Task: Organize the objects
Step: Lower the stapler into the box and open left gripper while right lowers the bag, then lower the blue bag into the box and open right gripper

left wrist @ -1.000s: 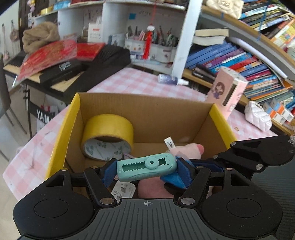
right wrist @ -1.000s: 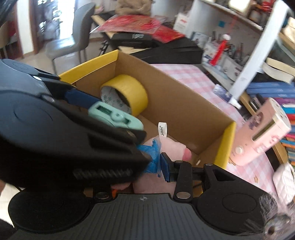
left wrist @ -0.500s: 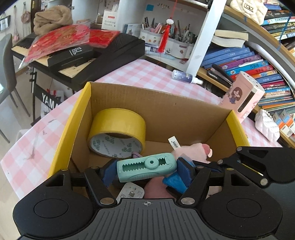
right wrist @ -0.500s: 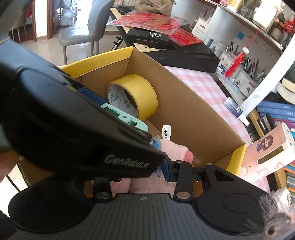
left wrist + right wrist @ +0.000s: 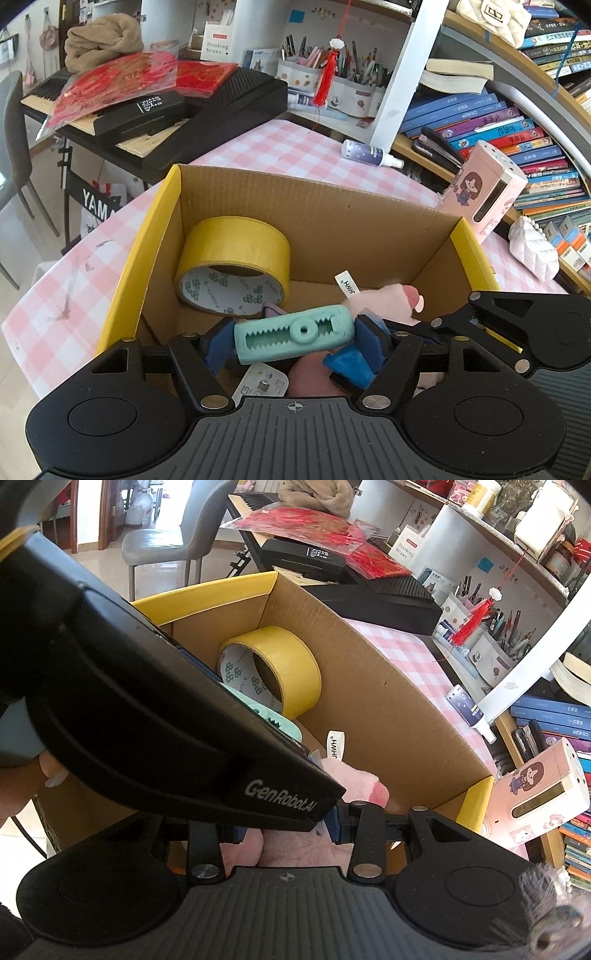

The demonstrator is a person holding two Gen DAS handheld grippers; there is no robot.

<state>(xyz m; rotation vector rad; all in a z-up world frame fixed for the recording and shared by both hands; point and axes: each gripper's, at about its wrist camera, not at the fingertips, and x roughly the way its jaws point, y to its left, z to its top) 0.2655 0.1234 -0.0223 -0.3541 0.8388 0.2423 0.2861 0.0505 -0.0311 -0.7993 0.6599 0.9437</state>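
A keyboard [image 5: 236, 96] stands behind the bench [image 5: 295, 155], red packets [image 5: 122, 79] piled on it. Books [image 5: 480, 122] fill the shelf beside pen pots [image 5: 332, 81].

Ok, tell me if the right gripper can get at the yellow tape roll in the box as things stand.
Probably not directly. The left gripper, shut on the teal clip, sits between the right gripper and the yellow tape roll, and the right one appears closed on the pink plush toy.
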